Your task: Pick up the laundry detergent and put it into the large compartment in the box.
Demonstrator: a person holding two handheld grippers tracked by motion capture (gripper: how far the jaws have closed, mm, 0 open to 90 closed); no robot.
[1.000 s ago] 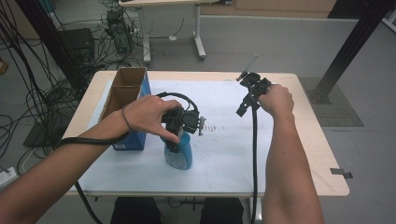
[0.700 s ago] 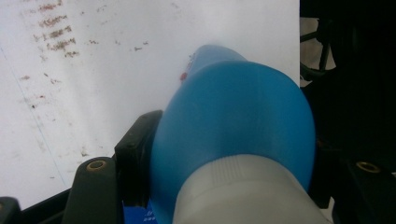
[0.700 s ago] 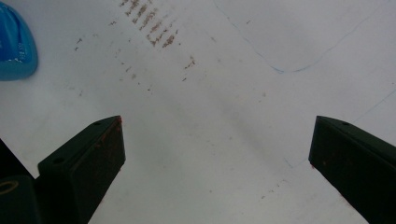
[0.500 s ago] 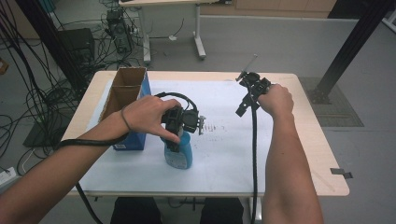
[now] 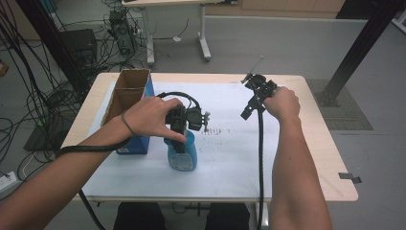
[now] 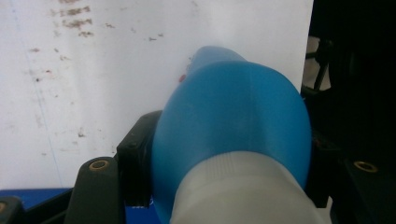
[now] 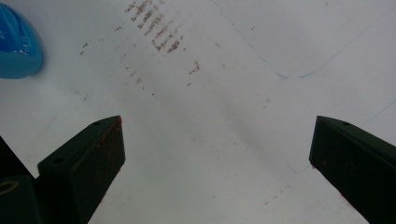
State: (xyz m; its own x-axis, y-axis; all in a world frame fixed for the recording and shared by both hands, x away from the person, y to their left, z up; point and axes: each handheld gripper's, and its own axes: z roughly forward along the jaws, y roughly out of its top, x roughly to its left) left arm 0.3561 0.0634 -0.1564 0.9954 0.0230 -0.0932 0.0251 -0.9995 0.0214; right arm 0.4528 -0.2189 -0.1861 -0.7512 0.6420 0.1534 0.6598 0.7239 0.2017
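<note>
Hardly anything has shifted since the earlier frames – both hands sit where they were, and the one real change is small: the left gripper (image 5: 183, 128) has just finished squeezing in the last little bit. It's now clamped on the blue spray bottle (image 5: 182, 153), coming down from above, and in the left gripper view you can see the black jaws pressed against both sides of the bottle's blue top (image 6: 233, 121) with the pale collar below it. The bottle stands upright on the white sheet (image 5: 230, 153) covering the table (image 5: 330, 158), just beside the open cardboard box (image 5: 125, 96) on the person's left and near the front edge. The right gripper (image 5: 250, 106) hangs over the far right part of the sheet, well apart from the bottle, jaws spread wide with nothing between them – its own view looks down at bare, smudged sheet with a corner of the bottle (image 7: 18, 46) off to one side. My read: the grab is done, so the bottle looks ready to be lifted, maybe toward the box, though that's a guess.
</note>
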